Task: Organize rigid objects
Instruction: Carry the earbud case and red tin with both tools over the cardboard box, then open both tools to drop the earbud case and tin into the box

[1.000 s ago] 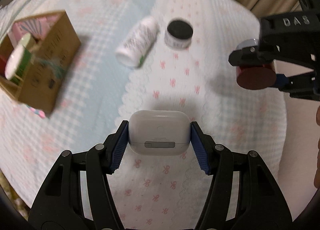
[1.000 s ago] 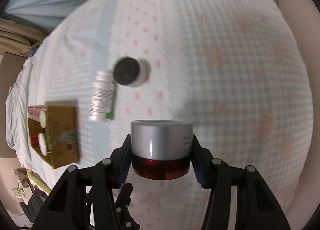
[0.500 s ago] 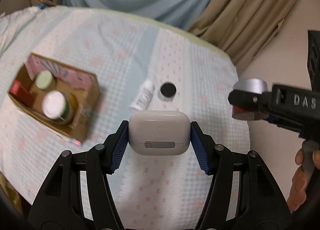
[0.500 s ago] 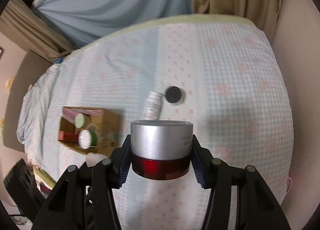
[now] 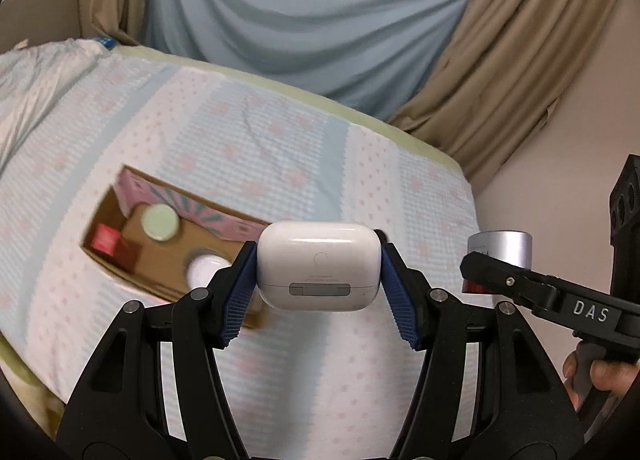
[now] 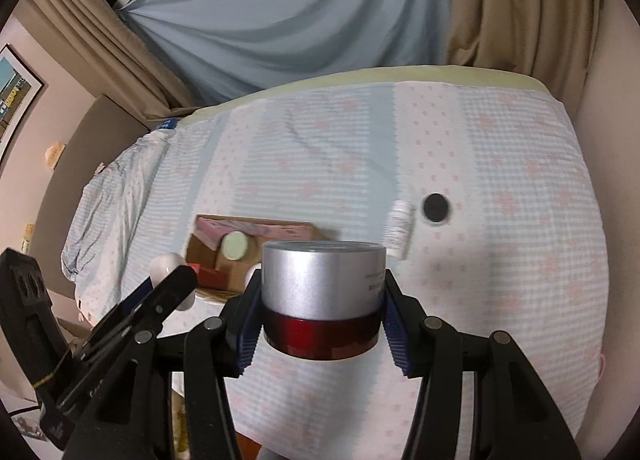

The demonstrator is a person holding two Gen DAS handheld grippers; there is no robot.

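Presently white earbud case (image 5: 318,270) clamped between blue pads of left gripper (image 5: 318,292), held in the air above the bed (image 5: 280,147); silver-lidded red jar (image 6: 322,300) gripped likewise in right gripper (image 6: 322,324); cardboard box (image 6: 256,225) on the bedspread holds a green-capped container (image 6: 235,244); white bottle (image 6: 397,228) lies just beside black-lidded jar (image 6: 436,207), well apart from the box.

Left gripper (image 5: 319,280): jaws clamped on a white earbud case (image 5: 319,266), hinge side facing the camera.
Bed (image 5: 280,147): pale checked cover with pink motifs, under the gripper.
Cardboard box (image 5: 120,260): at 9 o'clock on the bed, open, holding a green-lidded jar (image 5: 161,223).
Right gripper (image 5: 476,260): at 3 o'clock, gripping a silver-lidded red jar (image 5: 502,248).
Hand (image 5: 600,376): at 4 o'clock on the handle.
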